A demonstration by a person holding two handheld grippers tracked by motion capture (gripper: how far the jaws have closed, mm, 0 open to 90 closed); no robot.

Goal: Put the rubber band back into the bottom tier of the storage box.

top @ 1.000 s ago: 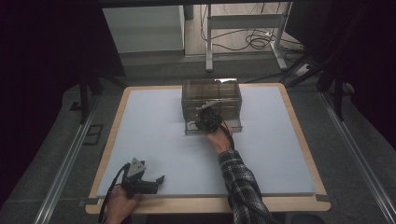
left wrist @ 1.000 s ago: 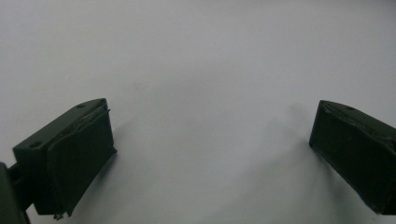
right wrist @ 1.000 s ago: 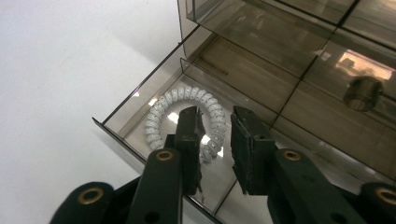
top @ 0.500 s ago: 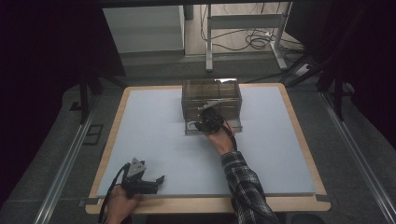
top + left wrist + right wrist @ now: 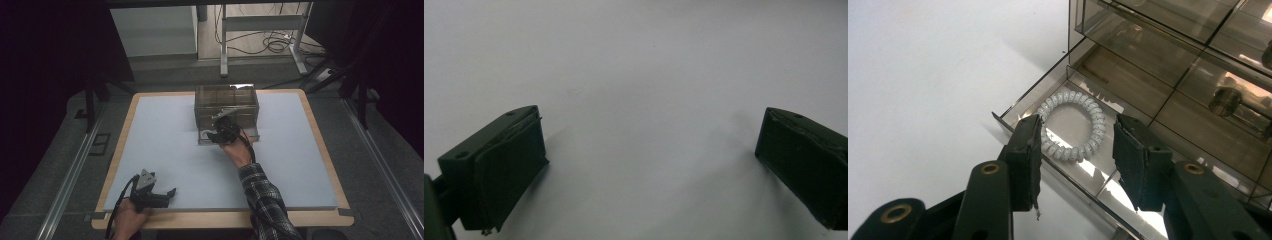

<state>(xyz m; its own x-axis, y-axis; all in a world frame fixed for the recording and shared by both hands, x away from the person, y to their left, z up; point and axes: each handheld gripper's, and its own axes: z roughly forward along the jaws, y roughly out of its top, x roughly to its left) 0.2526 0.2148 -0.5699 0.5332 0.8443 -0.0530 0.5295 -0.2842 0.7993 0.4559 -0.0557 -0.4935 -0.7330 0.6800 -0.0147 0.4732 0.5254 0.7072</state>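
A smoky clear drawer box (image 5: 226,102) stands at the back middle of the white table (image 5: 165,150). Its bottom drawer (image 5: 1013,117) is pulled out toward me. A white spiral hair tie (image 5: 1068,152) lies flat in that drawer, also seen as a pale ring (image 5: 205,134) in the high view. My right gripper (image 5: 1078,130) hovers open just over the drawer, its jaws standing on either side of the ring without closing on it. In the high view the right gripper (image 5: 216,135) sits at the drawer's front. My left gripper (image 5: 170,192) rests open near the table's front left, nothing between its fingers (image 5: 509,165).
The box (image 5: 1158,45) has upper compartments with small dark items behind tinted walls. The table's wooden rim (image 5: 225,218) runs along the front. Metal rails flank the table, and cables lie on the floor beyond the far edge.
The right gripper has shifted slightly toward me, down to the open drawer's front. The left gripper has stayed in place.
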